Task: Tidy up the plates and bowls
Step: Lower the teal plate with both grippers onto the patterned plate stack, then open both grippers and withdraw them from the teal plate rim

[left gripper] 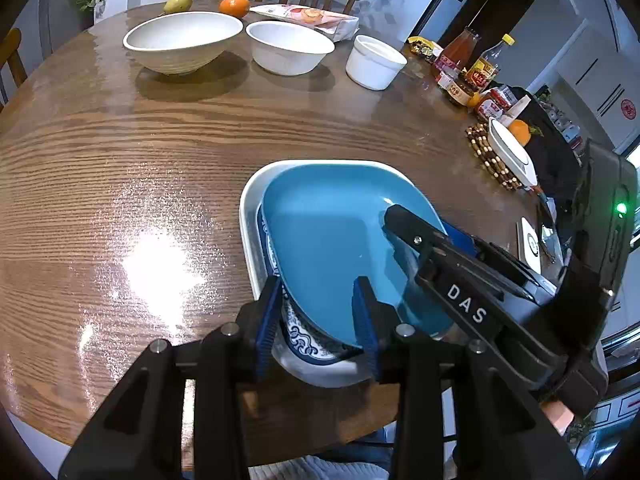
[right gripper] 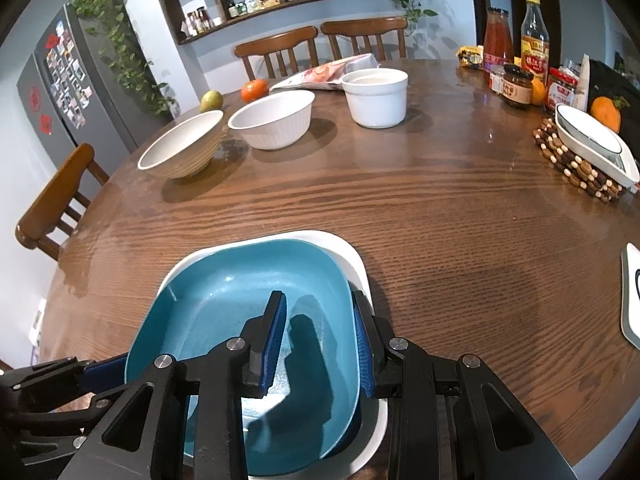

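Blue plate (left gripper: 328, 240) sits nested on a patterned plate inside a white tray (left gripper: 250, 216) at the tabletop's (left gripper: 120, 160) six o'clock edge. Left tool (left gripper: 318, 320) straddles its near rim, pads looking slack; right tool (right gripper: 320, 344) straddles the opposite rim, grip uncertain. Judgement: release both evenly, confirm plate seats flat. Bowls (left gripper: 182, 40) wait at twelve o'clock.

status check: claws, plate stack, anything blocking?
Left claw and right claw each straddle the blue plate rim; contact unclear. Plate sits atop patterned plate in white tray. Nothing blocking.
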The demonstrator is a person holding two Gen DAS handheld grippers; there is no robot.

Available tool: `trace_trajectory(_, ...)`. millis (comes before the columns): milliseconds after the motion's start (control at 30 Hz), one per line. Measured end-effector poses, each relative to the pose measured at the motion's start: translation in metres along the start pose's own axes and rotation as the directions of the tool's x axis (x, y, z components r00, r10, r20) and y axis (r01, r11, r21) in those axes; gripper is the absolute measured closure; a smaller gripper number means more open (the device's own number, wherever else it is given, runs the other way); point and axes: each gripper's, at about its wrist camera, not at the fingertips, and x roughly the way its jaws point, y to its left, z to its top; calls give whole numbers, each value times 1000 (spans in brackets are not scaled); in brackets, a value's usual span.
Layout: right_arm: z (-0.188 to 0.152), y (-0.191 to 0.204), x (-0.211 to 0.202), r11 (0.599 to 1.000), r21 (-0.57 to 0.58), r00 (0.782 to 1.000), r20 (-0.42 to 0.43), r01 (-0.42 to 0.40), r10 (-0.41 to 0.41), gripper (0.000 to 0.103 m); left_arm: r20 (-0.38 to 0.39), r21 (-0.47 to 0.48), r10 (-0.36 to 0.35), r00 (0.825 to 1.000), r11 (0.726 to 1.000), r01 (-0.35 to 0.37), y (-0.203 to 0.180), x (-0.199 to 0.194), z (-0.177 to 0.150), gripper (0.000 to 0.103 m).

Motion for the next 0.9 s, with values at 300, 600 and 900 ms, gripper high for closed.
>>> trace_trajectory(300,8,-1,-10,999,21,999,12,-45,45,49,55,-4,-7,998,1000,7,3,-17,4,54)
trace_trajectory(600,33,-8,-75,994,28,978,187,-101,94,41,182,-47,19,983,999,-10,22,-76,17,42)
trace_trajectory(900,61,-4,-183,983,-28,900,398,-182,178,40,343,-52,47,938,998,-32,24,-160,22,38)
